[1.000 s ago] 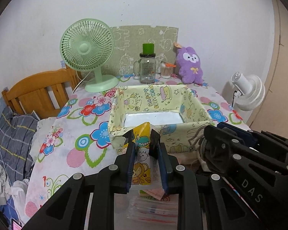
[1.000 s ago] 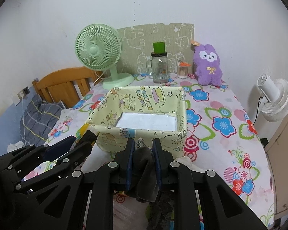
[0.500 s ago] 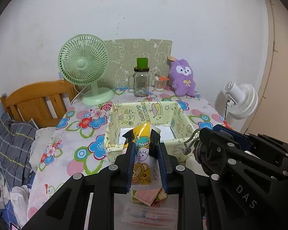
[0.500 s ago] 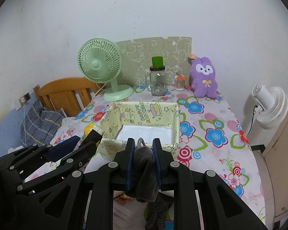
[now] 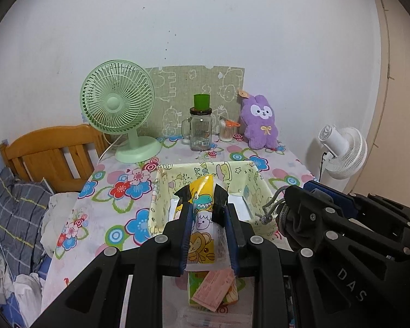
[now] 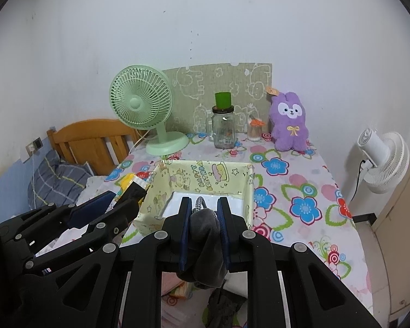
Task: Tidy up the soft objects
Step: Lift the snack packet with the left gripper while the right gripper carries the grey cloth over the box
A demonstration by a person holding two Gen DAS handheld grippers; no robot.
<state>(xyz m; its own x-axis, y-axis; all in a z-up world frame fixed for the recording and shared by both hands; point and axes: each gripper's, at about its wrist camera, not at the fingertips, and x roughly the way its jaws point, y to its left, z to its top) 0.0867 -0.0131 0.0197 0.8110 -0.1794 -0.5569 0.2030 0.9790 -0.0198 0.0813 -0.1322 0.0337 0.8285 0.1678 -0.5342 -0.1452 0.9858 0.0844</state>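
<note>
Left wrist view, lower centre: left claw point(image 5: 208, 228) pinching cartoon-print packet point(image 5: 202, 229); right claw point(image 6: 204, 228) pinching grey cloth point(image 6: 205, 248), fabric bin point(image 6: 202, 176) beyond.

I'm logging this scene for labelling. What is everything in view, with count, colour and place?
Pale yellow cartoon-print fabric box: one, table centre, open.
Yellow cartoon-print packet: one, gripped in left tool.
Dark grey soft cloth: one, gripped in right tool.
Purple plush bunny: one, table's far right.
Green desk fan: one, far left.
Glass jar with green cap: one, far centre.
White fan: one, beside table, right.
Wooden headboard: one, left.
Floral tablecloth: one, covering table.
Left tool: shut.
Right tool: shut.
</note>
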